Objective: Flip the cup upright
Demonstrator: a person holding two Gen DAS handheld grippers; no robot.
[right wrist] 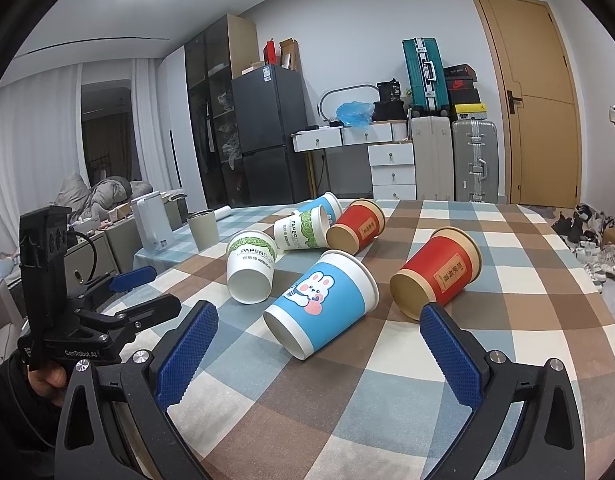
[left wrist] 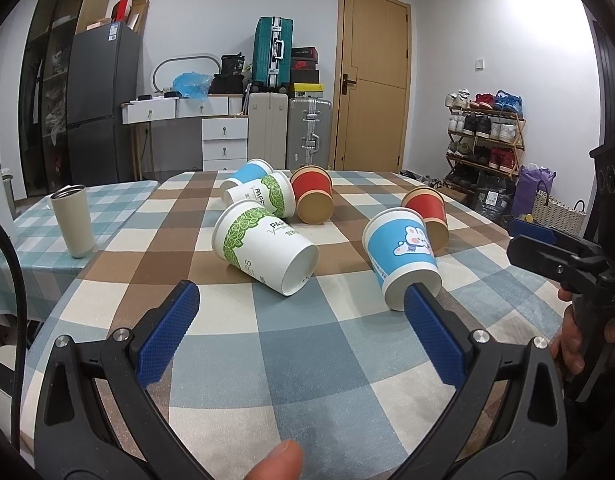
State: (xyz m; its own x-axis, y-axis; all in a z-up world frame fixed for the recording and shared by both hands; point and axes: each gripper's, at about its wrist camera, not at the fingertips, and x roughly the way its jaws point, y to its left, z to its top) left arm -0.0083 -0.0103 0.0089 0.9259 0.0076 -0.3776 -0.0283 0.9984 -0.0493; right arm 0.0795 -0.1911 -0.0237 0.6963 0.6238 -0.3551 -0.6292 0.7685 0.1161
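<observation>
Several paper cups lie on their sides on the checked tablecloth [left wrist: 307,360]. A blue rabbit cup [left wrist: 403,256] [right wrist: 323,304] lies nearest, base toward me. A green-leaf cup [left wrist: 263,248] [right wrist: 251,266] lies left of it. A red cup [left wrist: 427,216] [right wrist: 439,272] lies to the right. A second green cup [right wrist: 303,228], a second red cup [left wrist: 312,194] [right wrist: 357,226] and a second blue cup [left wrist: 247,176] lie behind. My left gripper [left wrist: 303,304] is open and empty, just short of the cups. My right gripper [right wrist: 319,328] is open and empty, its fingers either side of the blue rabbit cup's base.
A beige tumbler [left wrist: 73,220] [right wrist: 203,228] stands upright on the adjoining table at left. The right gripper's body [left wrist: 567,264] shows at the left view's right edge; the left gripper's body [right wrist: 67,312] shows at the right view's left edge. Suitcases, drawers and a shoe rack [left wrist: 483,140] stand beyond.
</observation>
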